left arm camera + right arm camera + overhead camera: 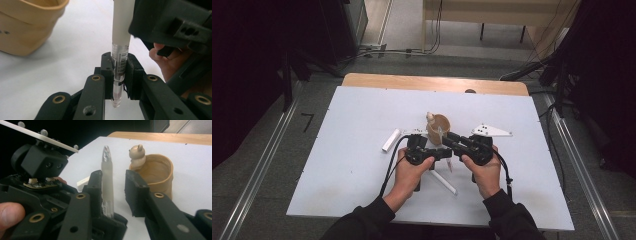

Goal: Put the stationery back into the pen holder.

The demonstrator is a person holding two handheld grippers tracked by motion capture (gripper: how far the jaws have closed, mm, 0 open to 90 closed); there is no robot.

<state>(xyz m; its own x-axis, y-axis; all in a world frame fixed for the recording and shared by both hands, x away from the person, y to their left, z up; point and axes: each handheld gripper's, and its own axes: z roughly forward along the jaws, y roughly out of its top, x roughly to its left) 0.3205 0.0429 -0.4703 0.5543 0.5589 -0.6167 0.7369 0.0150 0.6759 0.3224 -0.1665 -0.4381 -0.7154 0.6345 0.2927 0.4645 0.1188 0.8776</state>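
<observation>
A pen with a clear barrel (119,62) and a frosted white cap (121,22) is clamped between the pads of my left gripper (119,72), which is shut on the barrel. In the right gripper view the frosted pen (107,177) stands between the jaws of my right gripper (113,176); it leans on the left pad, with a gap to the right pad, so this gripper is open. In the high view both grippers meet at the table's middle, the left gripper (443,152) below the right gripper (447,136).
A tan cup (439,127) with a small bear figure (137,153) on its rim stands just behind the grippers. A short white cylinder (391,140) lies to the left. A thin white stick (444,181) lies between the hands. The table (362,165) is white.
</observation>
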